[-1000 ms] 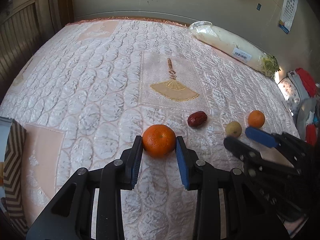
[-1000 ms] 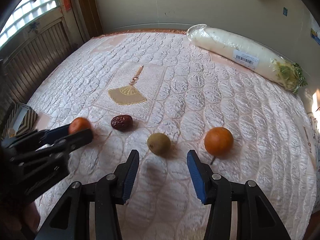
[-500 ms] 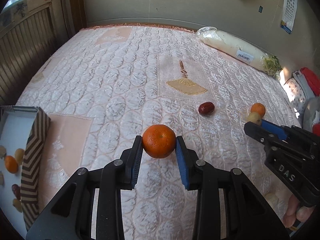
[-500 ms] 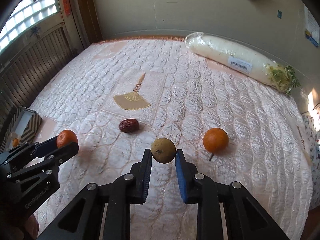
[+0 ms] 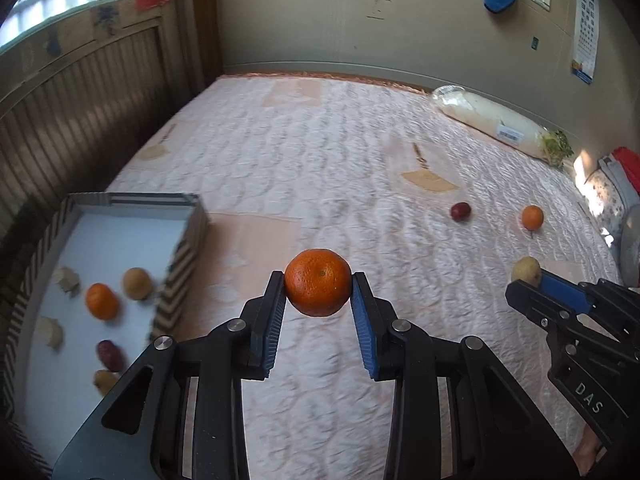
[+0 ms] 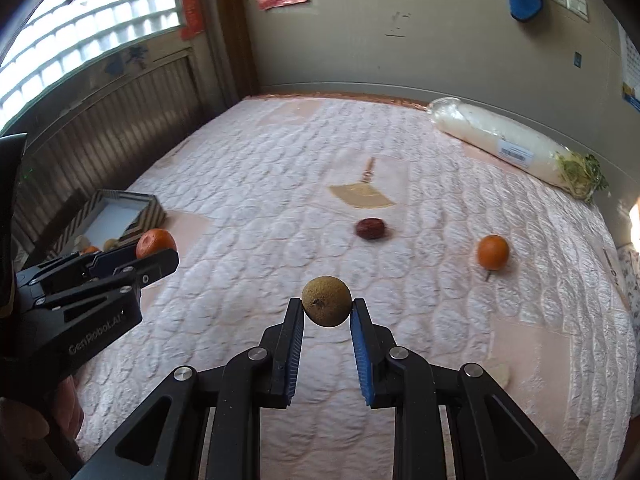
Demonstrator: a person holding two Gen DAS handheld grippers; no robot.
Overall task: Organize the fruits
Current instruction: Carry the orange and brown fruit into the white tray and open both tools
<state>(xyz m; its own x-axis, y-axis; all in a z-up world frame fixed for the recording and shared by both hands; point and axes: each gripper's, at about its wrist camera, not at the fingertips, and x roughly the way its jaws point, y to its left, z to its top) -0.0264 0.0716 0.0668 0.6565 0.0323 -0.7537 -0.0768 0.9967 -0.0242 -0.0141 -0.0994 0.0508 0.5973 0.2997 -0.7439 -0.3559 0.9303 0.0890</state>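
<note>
Bed (image 5: 320, 168): one small orange (image 5: 532, 217) and a red date (image 5: 461, 211) left. Striped tray (image 5: 188, 256): several fruits already inside. My left claw (image 5: 318, 292) clenches a mandarin (image 5: 318, 282); my right claw (image 6: 327, 312) clenches a brown longan (image 6: 327, 300), both aloft.

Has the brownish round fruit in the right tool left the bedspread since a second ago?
Yes. The brownish fruit lay on the quilt beside the red date; now the right tool holds it lifted, nearer the camera than the date.
</note>
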